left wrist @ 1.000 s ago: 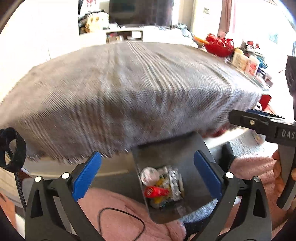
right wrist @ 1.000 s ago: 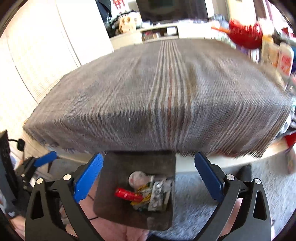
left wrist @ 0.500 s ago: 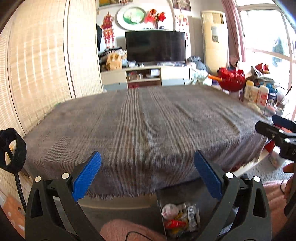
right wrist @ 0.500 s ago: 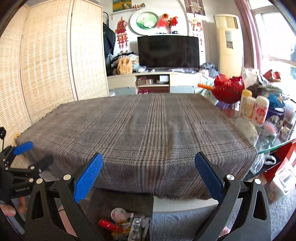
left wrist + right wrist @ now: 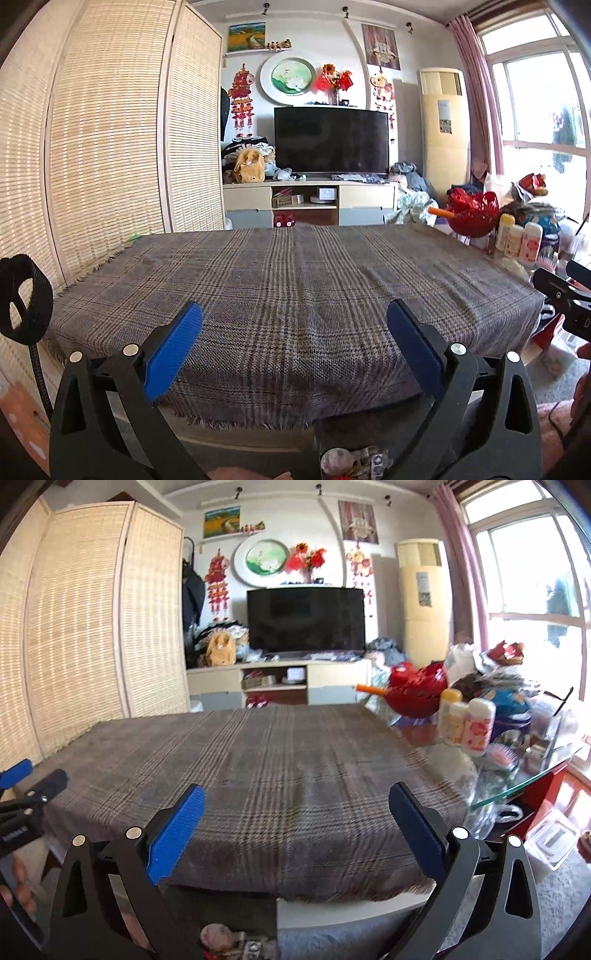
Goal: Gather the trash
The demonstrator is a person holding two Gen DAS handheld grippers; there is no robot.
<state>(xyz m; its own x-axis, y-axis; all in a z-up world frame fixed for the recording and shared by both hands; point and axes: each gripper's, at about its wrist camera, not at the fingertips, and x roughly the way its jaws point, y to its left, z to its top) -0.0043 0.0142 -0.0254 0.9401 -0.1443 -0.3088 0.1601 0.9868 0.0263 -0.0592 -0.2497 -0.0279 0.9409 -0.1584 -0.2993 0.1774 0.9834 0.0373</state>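
Below table edge: trash (image 5: 351, 463) heaped, axis unclear; both grippers empty.

Both cameras sit low and close at the near edge of the grey checked cloth-covered table (image 5: 295, 288) (image 5: 258, 768), side by side, facing the big black flat TV (image 5: 330, 140) (image 5: 306, 619).

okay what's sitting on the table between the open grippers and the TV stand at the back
Only the plaid cloth. In both wrist views it runs bare from the left gripper and right gripper to the far edge before the TV stand. Bottles stand off to the right.
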